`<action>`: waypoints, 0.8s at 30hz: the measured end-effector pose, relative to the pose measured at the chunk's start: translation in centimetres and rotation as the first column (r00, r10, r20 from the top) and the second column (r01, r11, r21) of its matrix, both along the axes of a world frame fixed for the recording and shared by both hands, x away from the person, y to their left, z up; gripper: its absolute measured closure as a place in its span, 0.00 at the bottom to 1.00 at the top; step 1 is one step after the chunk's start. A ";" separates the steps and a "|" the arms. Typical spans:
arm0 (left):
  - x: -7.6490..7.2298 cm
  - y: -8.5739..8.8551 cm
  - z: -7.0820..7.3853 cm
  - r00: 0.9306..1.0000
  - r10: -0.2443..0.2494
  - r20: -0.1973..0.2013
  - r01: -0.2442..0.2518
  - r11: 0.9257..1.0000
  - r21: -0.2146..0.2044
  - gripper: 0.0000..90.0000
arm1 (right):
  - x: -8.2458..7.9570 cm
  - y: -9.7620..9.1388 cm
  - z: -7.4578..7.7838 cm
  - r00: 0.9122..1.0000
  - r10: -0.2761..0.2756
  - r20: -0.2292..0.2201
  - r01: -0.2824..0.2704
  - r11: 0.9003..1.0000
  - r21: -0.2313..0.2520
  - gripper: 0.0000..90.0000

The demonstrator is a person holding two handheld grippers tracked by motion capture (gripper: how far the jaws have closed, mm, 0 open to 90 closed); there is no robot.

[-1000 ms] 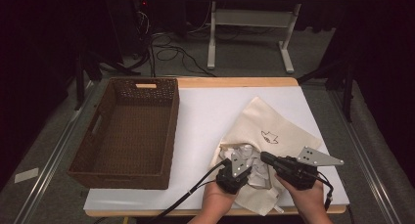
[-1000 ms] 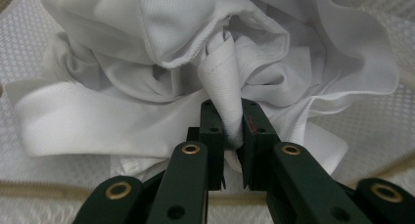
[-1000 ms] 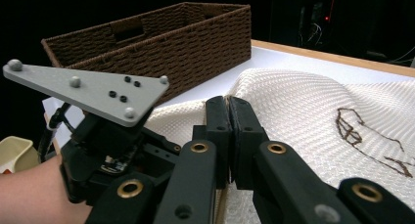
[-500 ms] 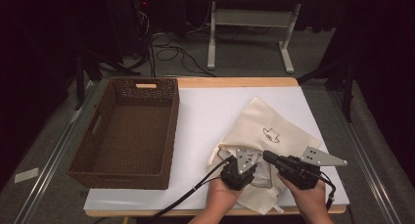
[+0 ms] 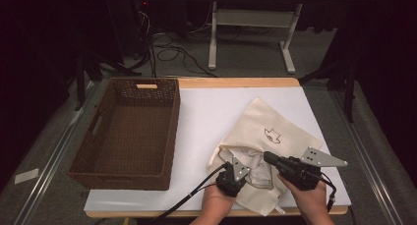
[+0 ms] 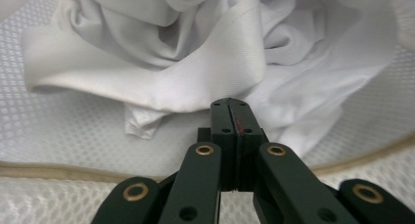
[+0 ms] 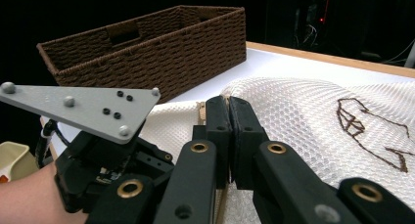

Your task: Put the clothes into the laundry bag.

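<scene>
Both tongs sit at the bottom of the high view, low and right of the middle. The left gripper has just been closing, and in the left gripper view its black jaws are pressed flat together with nothing between them. Its tip sits right at the edge of a bunched white cloth, inside the open mouth of a cream mesh laundry bag.

In the right gripper view the right gripper is pinched on the bag's rim, and its jaws are closed tight on that edge. The left gripper's grey plate shows at the left there.

The mesh bag lies on the white table, at the lower right of the high view. It has a small dark stitched drawing on it.

A brown woven basket stands on the left side of the table, well apart from the bag.
</scene>
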State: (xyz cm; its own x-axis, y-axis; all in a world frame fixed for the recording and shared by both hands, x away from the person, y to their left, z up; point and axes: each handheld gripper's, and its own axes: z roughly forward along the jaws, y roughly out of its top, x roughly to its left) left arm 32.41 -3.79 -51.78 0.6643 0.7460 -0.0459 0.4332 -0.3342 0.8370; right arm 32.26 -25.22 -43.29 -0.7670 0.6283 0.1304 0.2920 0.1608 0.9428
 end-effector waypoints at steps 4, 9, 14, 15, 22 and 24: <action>0.2 -0.1 0.0 1.000 0.004 0.010 -0.004 1.000 -0.010 1.00 | 0.0 0.0 0.0 1.000 -0.001 -0.002 0.001 1.000 -0.002 1.00; -0.3 0.2 0.2 1.000 0.003 0.027 -0.002 0.999 -0.040 0.91 | 0.1 -0.2 -0.1 1.000 0.001 -0.003 -0.001 1.000 0.001 1.00; -0.3 0.3 0.7 0.999 -0.003 0.038 0.005 0.998 -0.059 0.75 | 0.0 -0.1 -0.1 1.000 0.002 -0.004 -0.002 1.000 0.002 1.00; -0.2 0.2 0.7 0.999 -0.008 0.031 0.009 0.999 -0.048 0.79 | 0.0 0.0 0.0 1.000 -0.001 -0.004 0.001 1.000 -0.002 1.00; 1.3 -1.7 0.3 1.000 0.013 0.024 -0.013 1.000 -0.022 0.98 | 0.0 -0.2 -0.1 1.000 -0.003 -0.004 0.003 1.000 0.001 1.00; 1.2 -1.7 0.4 0.999 0.011 0.037 -0.010 0.999 -0.036 0.98 | 0.1 -0.3 -0.1 1.000 -0.006 -0.004 0.006 1.000 0.003 1.00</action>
